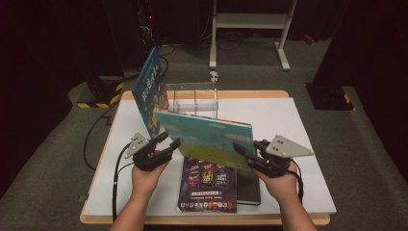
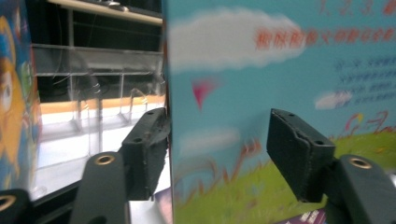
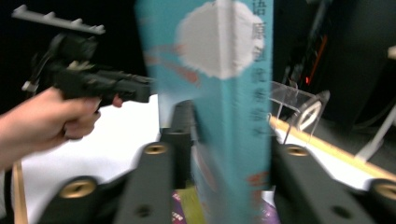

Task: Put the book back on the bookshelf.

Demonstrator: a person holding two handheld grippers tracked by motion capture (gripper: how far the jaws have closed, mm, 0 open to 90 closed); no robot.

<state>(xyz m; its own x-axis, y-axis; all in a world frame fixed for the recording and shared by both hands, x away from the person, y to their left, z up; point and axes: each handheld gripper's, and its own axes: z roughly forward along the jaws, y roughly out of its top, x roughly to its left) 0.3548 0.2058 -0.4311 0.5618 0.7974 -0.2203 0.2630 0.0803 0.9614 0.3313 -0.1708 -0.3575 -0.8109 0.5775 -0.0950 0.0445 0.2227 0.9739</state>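
Teal picture book (image 1: 209,137) is held up on edge off the table (image 1: 298,120), just in front of the clear acrylic rack (image 1: 192,98), tilted, its right end higher. Right gripper (image 1: 243,153) has its jaws clamped on the book's right end, spine between the pads. Left gripper (image 1: 168,144) stands part open at the book's left edge: one pad touches the cover, the other is clear of it, so no real grip there. Advice: keep the right clamp firm, use the left jaws only as a guide, level the book, then steer it into a rack slot beside the blue book (image 1: 150,91) already leaning there. Stacked books (image 1: 209,185) lie below, nearer the person; stay clear of them.
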